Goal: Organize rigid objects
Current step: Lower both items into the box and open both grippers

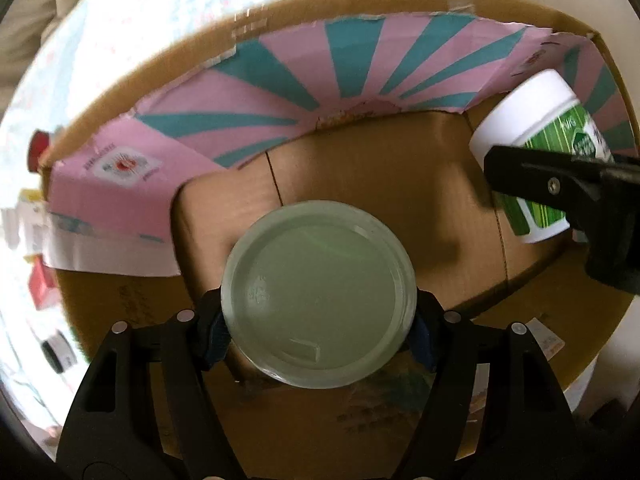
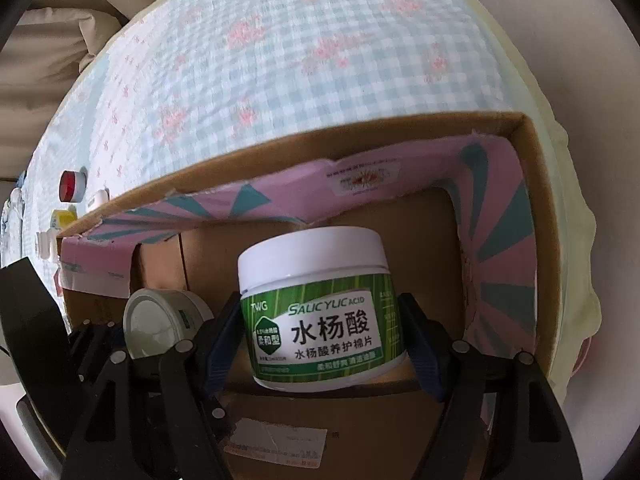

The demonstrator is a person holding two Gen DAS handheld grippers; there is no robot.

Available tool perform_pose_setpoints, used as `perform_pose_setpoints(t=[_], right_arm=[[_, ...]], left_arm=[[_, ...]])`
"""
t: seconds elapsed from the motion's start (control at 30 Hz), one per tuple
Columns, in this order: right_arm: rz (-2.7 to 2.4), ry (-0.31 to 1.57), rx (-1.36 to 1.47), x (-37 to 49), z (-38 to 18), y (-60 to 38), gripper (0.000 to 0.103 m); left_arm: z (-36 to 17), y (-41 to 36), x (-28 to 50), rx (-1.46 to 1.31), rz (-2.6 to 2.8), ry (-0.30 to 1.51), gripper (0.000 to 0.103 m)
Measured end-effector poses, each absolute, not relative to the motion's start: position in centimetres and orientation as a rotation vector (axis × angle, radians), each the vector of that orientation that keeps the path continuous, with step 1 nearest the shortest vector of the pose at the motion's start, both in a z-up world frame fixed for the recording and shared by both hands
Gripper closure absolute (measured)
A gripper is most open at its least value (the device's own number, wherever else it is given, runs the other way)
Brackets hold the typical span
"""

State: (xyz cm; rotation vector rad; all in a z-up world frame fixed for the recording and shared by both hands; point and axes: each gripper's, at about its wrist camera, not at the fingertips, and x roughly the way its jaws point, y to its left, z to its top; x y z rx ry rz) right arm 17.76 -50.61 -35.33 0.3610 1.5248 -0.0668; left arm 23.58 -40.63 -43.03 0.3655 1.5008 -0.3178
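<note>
So, going left to right: off on the checked tablecloth (image 2: 280, 60) a red-lidded pot (image 2: 72, 186) and a few other small bits are waiting outside the cardboard box (image 1: 160, 68), so I'd guess the sorting is only partly done. The box has a pink and teal liner (image 1: 280, 52) standing up along its inner walls, and its brown floor is mostly bare, so there's lots of room. Toward the left of that floor is a jar with a pale lid (image 1: 320, 296), upright, down inside the box. The left gripper (image 1: 319, 334) points straight down with a finger on either side of the jar. I can't tell whether the pads are actually squeezing it or just sitting beside it, since the lid hides the contact. Over on the right, the right gripper (image 2: 320, 344) is clamped on a green-labelled jar with a white lid (image 2: 320, 312), pads on both sides of the body, jar tilted and low inside the box near the right wall. My read is that bringing both in from above, well apart, lets them land side by side without bumping.
</note>
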Motion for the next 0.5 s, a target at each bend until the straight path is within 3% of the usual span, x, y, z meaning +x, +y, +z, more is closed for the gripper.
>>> perform_pose_setpoints(t=[0.03,0.07,0.13,0.5], right_arm=[[-0.067,1.519,0.359,17.7,-35.2,-50.6,0.031],[-0.069,1.525,0.360,17.8,-35.0,-50.6,0.028],[-0.036,1.524,0.377,18.0,-34.5,-50.4,0.000],[-0.062,1.454,0.380,16.5,-32.0,-51.0,0.000]], left_arm=[[-42.6,-40.6,23.5,0.362,-0.323,1.490,0.007],[-41.8,-40.5,23.4,0.353,-0.326,1.466,0.000],[-40.9,-40.4,23.3,0.352,-0.329,1.438,0.000],[-39.5,-41.2,21.8,0.353,-0.327,1.402,0.000]])
